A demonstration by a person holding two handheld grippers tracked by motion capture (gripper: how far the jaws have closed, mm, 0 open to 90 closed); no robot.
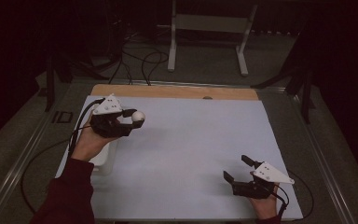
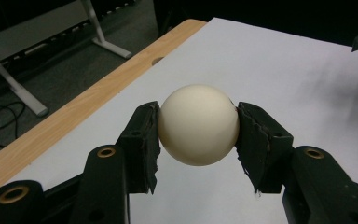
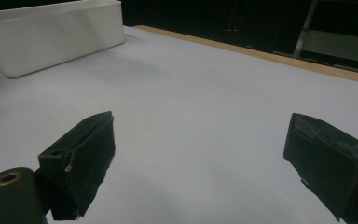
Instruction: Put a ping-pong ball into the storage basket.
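Dim overhead view with dark vignetted corners; the white matte table sheet (image 1: 191,149) is the brightest area. Close-ups are sharp: the glossy cream ball (image 2: 198,124) shows soft shading, with a faint blurred shadow at upper right.

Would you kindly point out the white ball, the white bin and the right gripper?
white ball (image 2: 198,125), left gripper view, middle of its front face.
white bin (image 3: 51,39), right gripper view, its long side wall.
right gripper (image 1: 236,169), high view, midway between its fingertips.

1 ball (image 2: 198,124), 1 bin (image 3: 51,35), 2 tongs.
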